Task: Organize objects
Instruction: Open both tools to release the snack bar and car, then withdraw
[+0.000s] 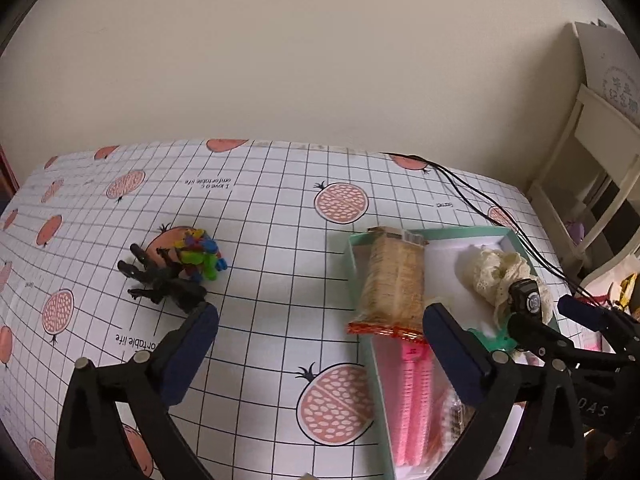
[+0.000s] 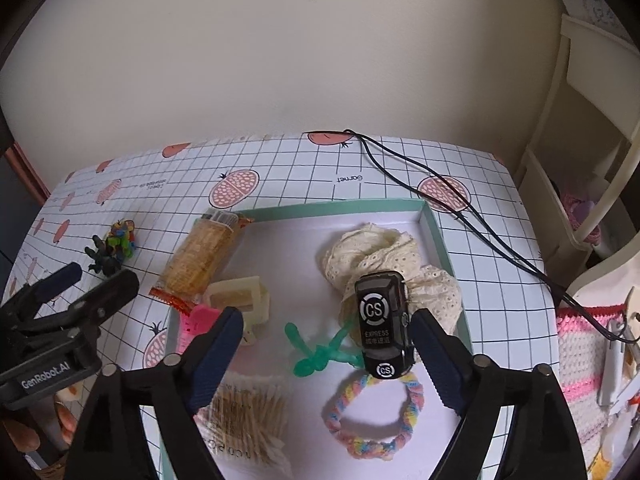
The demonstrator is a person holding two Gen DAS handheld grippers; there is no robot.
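Right up against my lens, the right gripper [image 2: 326, 334] has its fingers spread wide, nothing clamped; the black toy car [image 2: 384, 326] stands tilted in the gap, its side touching the right finger, its far end leaning on the cream lace scrunchie [image 2: 384, 256]. Under my fingers I've got the shallow green-rimmed tray [image 2: 438, 236] and it's filling up: a packet of toothpicks [image 2: 248, 416] nearest, a pastel braided hair tie [image 2: 374, 412] beside it, then a green plastic clip [image 2: 320, 352], a pink comb [image 2: 198, 320] and a cream hair claw [image 2: 240, 296]. A wrapped stack of crackers [image 2: 200, 260] lies across the tray's left rim, partly outside it.

Over on the left, my left gripper [image 1: 320, 318] is also parted and empty, above the grid-and-pomegranate tablecloth [image 1: 280, 248]. Ahead of its left finger, outside the tray, a black hair claw [image 1: 160, 278] sits touching a cluster of small colourful clips [image 1: 202, 254].

Farther back, black cables [image 2: 440, 188] trail over the table's far right corner, and a cream shelf unit [image 2: 580, 160] stands by the wall.
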